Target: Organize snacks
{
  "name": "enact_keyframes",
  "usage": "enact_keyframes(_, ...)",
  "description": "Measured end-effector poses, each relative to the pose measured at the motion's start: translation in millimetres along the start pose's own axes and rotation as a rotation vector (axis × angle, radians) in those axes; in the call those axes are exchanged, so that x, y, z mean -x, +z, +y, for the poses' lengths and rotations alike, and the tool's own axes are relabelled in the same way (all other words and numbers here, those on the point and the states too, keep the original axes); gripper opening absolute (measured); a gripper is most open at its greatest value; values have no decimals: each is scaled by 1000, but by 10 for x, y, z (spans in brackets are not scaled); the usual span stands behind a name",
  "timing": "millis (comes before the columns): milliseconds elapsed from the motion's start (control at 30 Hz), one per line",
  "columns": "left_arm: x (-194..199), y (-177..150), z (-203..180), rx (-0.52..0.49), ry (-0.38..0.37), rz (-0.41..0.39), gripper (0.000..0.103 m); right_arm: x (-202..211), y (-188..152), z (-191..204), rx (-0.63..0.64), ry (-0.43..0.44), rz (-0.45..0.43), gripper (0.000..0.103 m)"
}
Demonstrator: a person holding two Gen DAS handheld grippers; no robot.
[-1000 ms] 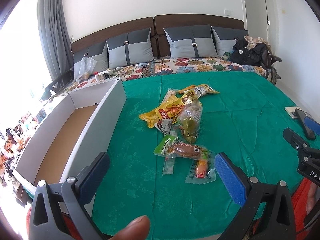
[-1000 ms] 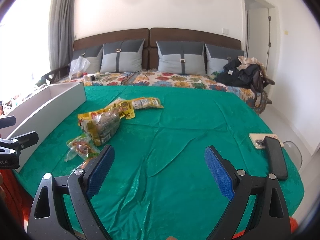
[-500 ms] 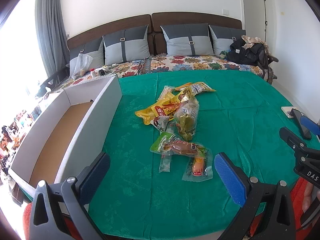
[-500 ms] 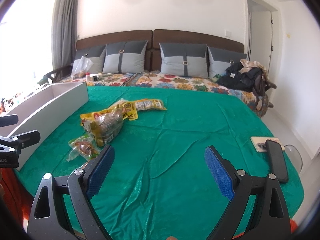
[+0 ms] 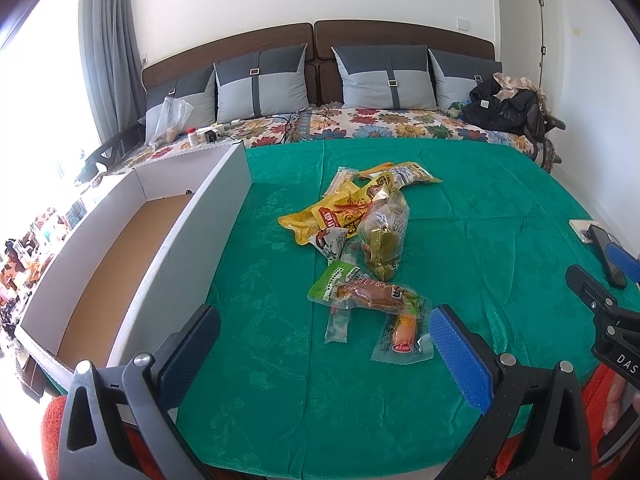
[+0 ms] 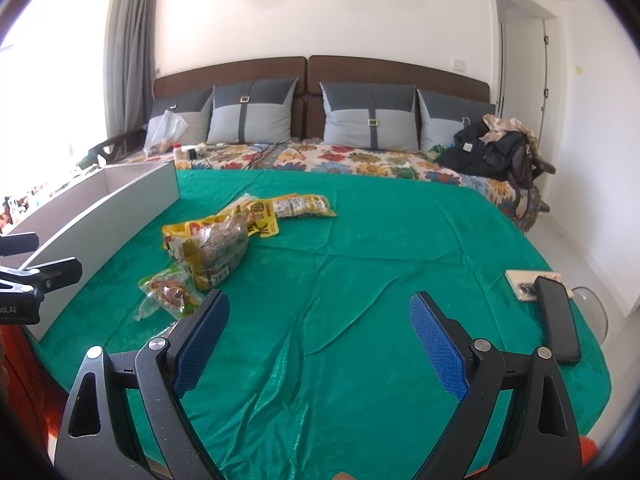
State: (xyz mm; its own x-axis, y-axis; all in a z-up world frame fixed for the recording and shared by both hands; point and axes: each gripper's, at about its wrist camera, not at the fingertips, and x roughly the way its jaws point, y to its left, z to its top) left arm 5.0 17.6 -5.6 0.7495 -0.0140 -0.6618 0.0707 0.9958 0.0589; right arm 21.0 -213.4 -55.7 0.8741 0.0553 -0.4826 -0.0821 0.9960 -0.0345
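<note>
A heap of snack packets [image 5: 360, 220] lies on the green bedspread [image 5: 480, 220], mostly yellow bags with a clear bag on top. Nearer me lie a green packet with a brown sausage [image 5: 364, 292] and a small clear packet with an orange sausage [image 5: 402, 340]. A long white cardboard box [image 5: 132, 248] with a brown floor stands open at the left. My left gripper [image 5: 324, 344] is open above the bedspread, just short of the nearest packets. My right gripper [image 6: 319, 332] is open over bare green cloth, with the snack heap [image 6: 224, 240] to its left.
Two phones [image 6: 548, 304] lie at the bedspread's right edge. Grey pillows [image 5: 384, 76] line the headboard, and a black bag with clothes [image 5: 504, 104] sits at the back right. A plastic bag and small bottles [image 5: 176, 124] rest at the back left.
Both grippers have drawn slightly back and up from the bed, so the snacks sit a little lower in view. A fingertip at the left view's bottom edge is gone.
</note>
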Motion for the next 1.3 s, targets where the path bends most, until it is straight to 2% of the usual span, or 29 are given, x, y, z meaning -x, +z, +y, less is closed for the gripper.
enact_keyframes(467,-16,-11,70,33,-10,0,103,-42,-43,51,11,13,8,94)
enact_keyframes(1300,-16,-28,44,23,-8,-17,103,-74,-47,67,16,10,2,94)
